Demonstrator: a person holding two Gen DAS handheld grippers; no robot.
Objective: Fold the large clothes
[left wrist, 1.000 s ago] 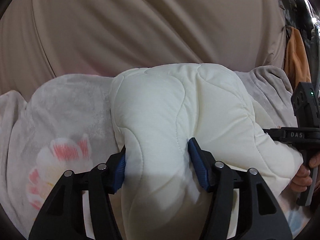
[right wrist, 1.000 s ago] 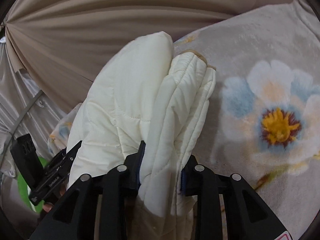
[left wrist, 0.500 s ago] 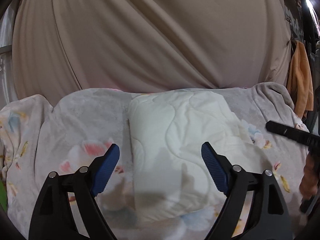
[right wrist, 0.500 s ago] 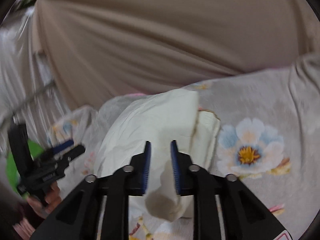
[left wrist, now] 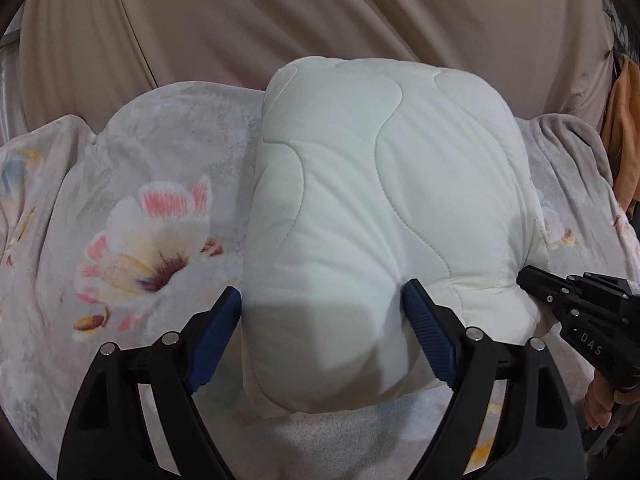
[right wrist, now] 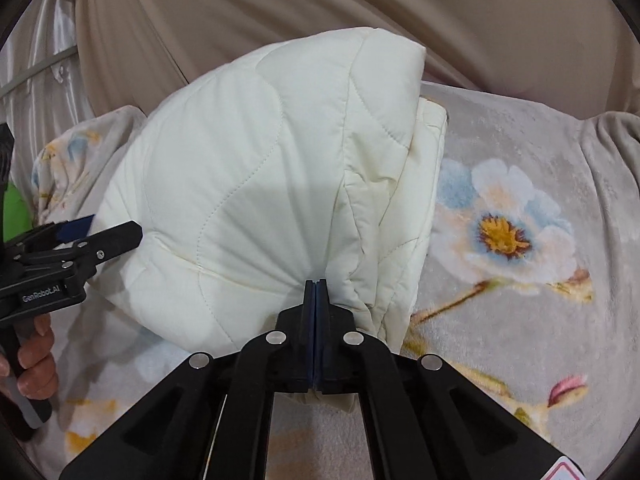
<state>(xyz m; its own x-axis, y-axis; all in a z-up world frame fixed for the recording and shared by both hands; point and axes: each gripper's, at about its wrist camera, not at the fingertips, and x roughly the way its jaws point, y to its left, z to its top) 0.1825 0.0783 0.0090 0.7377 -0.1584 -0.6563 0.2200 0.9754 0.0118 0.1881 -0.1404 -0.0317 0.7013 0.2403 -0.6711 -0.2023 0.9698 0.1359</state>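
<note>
A cream quilted garment [left wrist: 380,200], folded into a thick bundle, lies on a floral blanket [left wrist: 152,232]. My left gripper [left wrist: 322,312] stands wide open astride its near end. The right pad dents the fabric and the left pad sits at the bundle's left edge. In the right wrist view the bundle [right wrist: 260,180] fills the middle. My right gripper [right wrist: 316,284] is shut, its tips pushed into a crease near the stacked layers, with no cloth seen between the pads. The left wrist view shows the right gripper [left wrist: 524,276] touching the bundle's near right corner.
The grey floral blanket [right wrist: 520,320] spreads to both sides of the bundle. A beige curtain [left wrist: 320,20] hangs close behind. Orange cloth [left wrist: 624,140] hangs at the far right. A hand [right wrist: 36,356] holds the left gripper [right wrist: 108,232]; something green [right wrist: 16,208] shows behind it.
A second ago both grippers held the bundle. Half a second ago both had let go and drawn back. Now both have come forward against it, and the right jaws have shut.
</note>
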